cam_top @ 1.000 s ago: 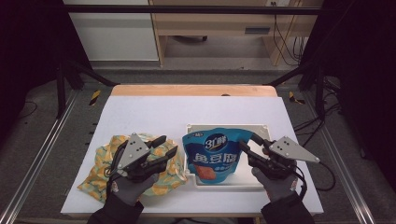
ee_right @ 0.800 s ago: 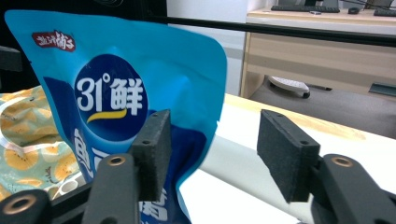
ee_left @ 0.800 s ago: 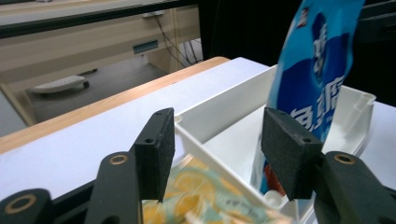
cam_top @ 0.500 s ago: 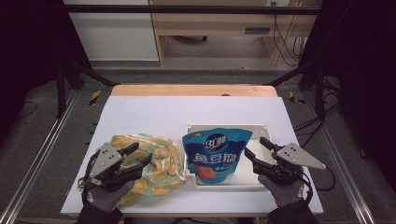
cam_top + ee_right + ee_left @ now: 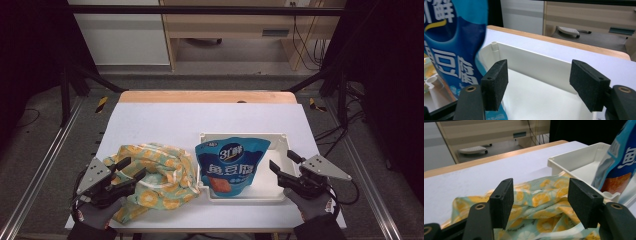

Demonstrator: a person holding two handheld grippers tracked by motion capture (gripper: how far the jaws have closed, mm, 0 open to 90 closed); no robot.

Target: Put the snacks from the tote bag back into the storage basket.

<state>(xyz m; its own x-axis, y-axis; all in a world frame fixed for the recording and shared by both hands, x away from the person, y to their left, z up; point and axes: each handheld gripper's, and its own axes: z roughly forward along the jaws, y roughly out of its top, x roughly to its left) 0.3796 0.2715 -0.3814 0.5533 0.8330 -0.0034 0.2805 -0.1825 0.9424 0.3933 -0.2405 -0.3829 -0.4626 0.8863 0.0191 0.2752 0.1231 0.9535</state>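
Note:
A crumpled cloth [image 5: 159, 174] with a yellow citrus print lies on the white table, left of a white tray [image 5: 281, 143]. A blue snack pouch [image 5: 231, 162] lies in the tray's left part. My left gripper [image 5: 130, 169] is at the cloth's left edge, open. Its jaws have just been opening, and the cloth [image 5: 541, 203] lies under and beyond them, unpinched. My right gripper [image 5: 283, 160] is open at the tray's right end. Its jaws have also just been opening, with nothing between them. The tray's far wall [image 5: 536, 61] and the pouch [image 5: 454, 50] lie beyond them.
The table [image 5: 200, 117] has a wooden strip [image 5: 205, 96] along its far edge. Metal frame rails run down both sides. In the left gripper view, the tray [image 5: 576, 161] and the pouch [image 5: 621, 162] stand to the right of the cloth.
The left gripper has pulled back off the cloth toward the table's front left, and the cloth lies uncovered. The right gripper has slid slightly back from the pouch. Both pairs of jaws stand wider.

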